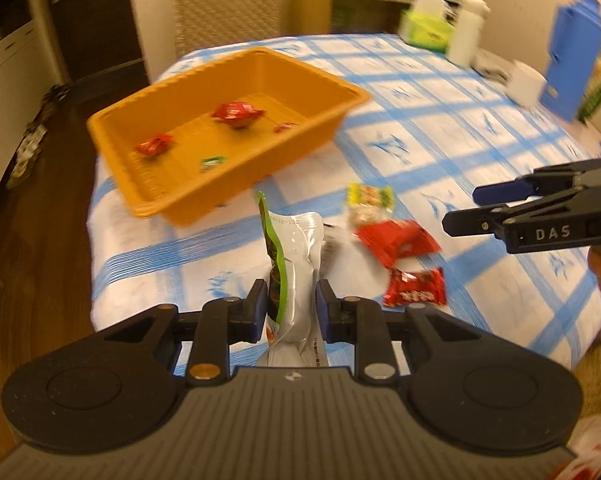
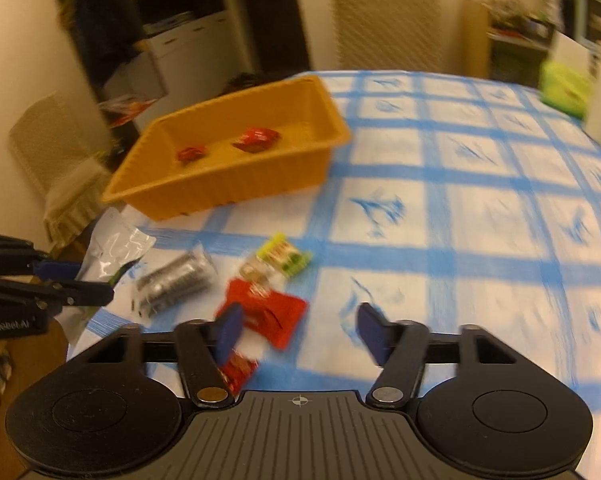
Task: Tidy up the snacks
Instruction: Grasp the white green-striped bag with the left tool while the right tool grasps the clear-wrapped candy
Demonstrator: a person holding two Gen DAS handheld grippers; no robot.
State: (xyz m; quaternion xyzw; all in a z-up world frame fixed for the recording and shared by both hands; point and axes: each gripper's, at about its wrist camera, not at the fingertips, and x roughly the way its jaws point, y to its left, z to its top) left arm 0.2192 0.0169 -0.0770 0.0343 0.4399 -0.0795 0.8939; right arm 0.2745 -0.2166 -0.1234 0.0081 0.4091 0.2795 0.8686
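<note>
Your pouch grip is thin, and the tray sits at the table edge.

Your left gripper (image 1: 290, 304) pinches a silver pouch (image 1: 296, 264) upright, short of the orange tray (image 1: 236, 132); it could twist free. Your right gripper (image 2: 298, 330), fingers spread, hovers over loose snacks (image 2: 268, 312) nearer than the tray. A hard drop could nudge the tray off.

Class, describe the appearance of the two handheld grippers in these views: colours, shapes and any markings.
Both are black plastic. The left gripper and right gripper each have blue fingertip pads, slim linkage arms with round metal pivot pins, two round disc-shaped housings and a ribbed grey body bearing a small crosshair mark. White letters "DAS" show on the right gripper's side. No cables are visible.
</note>
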